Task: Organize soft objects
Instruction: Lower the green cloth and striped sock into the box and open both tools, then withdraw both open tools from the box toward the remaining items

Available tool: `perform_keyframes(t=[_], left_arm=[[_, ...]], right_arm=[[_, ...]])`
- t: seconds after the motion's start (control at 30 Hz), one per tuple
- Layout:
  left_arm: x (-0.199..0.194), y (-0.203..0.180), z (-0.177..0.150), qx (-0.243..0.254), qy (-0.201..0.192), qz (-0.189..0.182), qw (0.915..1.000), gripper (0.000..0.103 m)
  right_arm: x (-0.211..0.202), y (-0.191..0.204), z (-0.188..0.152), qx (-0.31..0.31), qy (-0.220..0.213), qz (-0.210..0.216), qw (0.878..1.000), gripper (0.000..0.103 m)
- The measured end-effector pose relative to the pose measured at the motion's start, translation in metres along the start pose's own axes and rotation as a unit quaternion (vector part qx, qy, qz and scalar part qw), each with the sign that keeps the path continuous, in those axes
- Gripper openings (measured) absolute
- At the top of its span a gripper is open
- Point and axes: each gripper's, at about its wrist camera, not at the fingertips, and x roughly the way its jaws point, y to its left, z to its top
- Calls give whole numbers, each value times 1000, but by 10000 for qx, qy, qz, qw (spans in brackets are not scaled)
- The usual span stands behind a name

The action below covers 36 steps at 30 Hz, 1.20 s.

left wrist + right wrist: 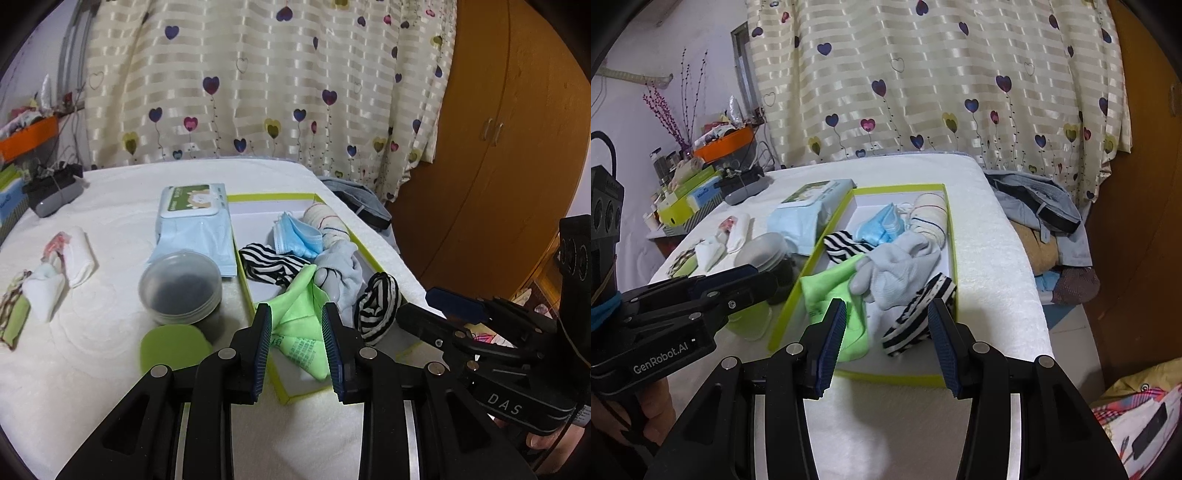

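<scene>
Fluffy white cloth table cover (110, 369), glossy card box (849, 373), translucent plastic jar (181, 288), satiny striped curtain (258, 81), smooth wooden wardrobe (498, 147)

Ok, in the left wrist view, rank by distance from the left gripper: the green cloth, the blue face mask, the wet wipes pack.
1. Green cloth, in the box, just past the left gripper.
2. Blue face mask, mid-box, farther back.
3. Wet wipes pack, outside the box, to its left, roughly level with the mask; too close to call.

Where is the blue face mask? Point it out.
The blue face mask lies inside the green-edged box, toward its far end, between the striped cloth and the rolled cream sock.
</scene>
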Motion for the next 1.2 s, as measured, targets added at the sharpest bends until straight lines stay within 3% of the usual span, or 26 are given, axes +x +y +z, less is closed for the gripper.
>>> perform_keyframes(t=[0.6, 0.73, 1.2], left_arm=[[-44, 18, -13, -164, -281, 175, 9993, 27], [-52, 23, -15, -192, -322, 194, 9991, 27], [-59, 44, -19, -392, -327, 330, 9982, 27]], right_arm=[[-26, 38, -3, -261, -217, 122, 9993, 48], [-27, 46, -3, -315, -217, 164, 9991, 55], [-24, 65, -5, -497, -108, 388, 9980, 55]])
